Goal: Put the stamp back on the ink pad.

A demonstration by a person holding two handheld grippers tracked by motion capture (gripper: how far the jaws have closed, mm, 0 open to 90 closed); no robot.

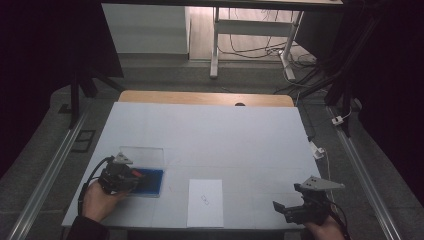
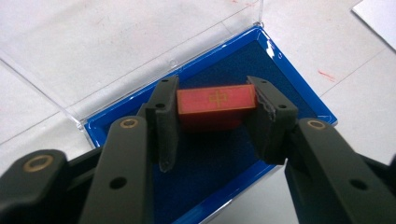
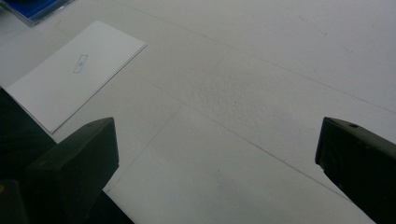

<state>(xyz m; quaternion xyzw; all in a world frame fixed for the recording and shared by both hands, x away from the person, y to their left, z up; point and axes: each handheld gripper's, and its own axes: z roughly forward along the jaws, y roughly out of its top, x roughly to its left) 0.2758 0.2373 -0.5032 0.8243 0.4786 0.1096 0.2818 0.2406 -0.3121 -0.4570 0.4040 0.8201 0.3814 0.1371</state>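
A small red block (image 2: 215, 100) with a gold mark on top lies in a blue-lined case (image 2: 289, 88). The case's clear lid (image 2: 116, 42) is swung flat on the table behind it. My left gripper (image 2: 212, 93) reaches into the case, and both pads touch the block's ends. From above, the left gripper (image 1: 131, 177) sits over the case (image 1: 152, 182) near the table's front left. My right gripper (image 1: 282, 211) hovers low at the front right with its jaws wide apart. In the right gripper view, that gripper (image 3: 217, 154) has bare table between its jaws.
A white card (image 1: 205, 202) with a small printed mark lies at the front centre, also seen as the card (image 3: 74, 70) up left of the right jaws. The white table cover (image 1: 210, 135) stretches back to a wooden edge (image 1: 205, 97). Metal rails run along both sides.
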